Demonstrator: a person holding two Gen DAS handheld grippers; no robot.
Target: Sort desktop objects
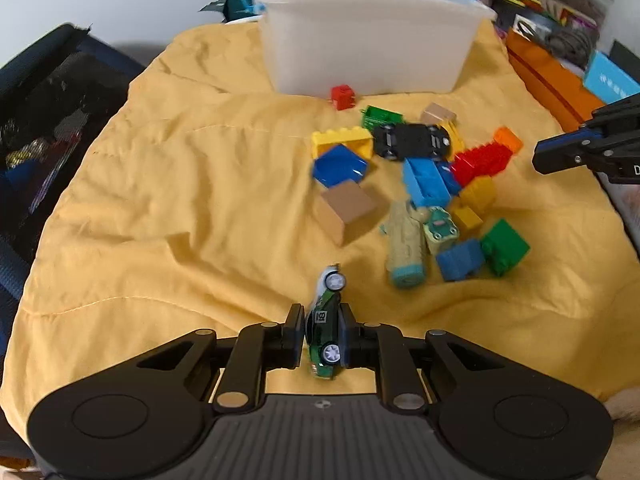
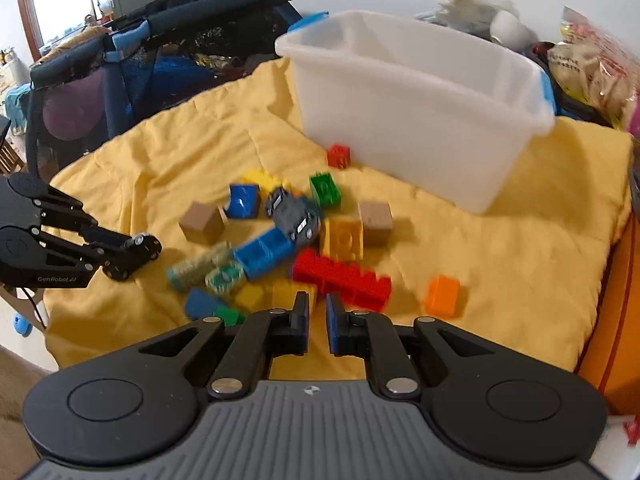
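Note:
My left gripper (image 1: 323, 334) is shut on a small green toy car (image 1: 325, 320) with white wheels, held on its side just above the yellow cloth (image 1: 180, 200). To its far right lies a heap of toys: a black toy car (image 1: 412, 140), a red stepped brick (image 1: 480, 160), blue, yellow and green bricks, and a wooden block (image 1: 348, 208). A white bin (image 1: 368, 48) stands behind the heap. In the right wrist view my right gripper (image 2: 317, 316) is shut, nothing held, hovering over the near edge of the heap by the red stepped brick (image 2: 344, 276). The left gripper (image 2: 138, 250) shows at left.
A dark mesh playpen (image 2: 160, 52) borders the cloth on the left. An orange box (image 1: 552, 80) and stuffed bags (image 2: 592, 68) crowd the right side. A lone orange brick (image 2: 442, 295) and a small red brick (image 2: 339, 156) lie apart from the heap.

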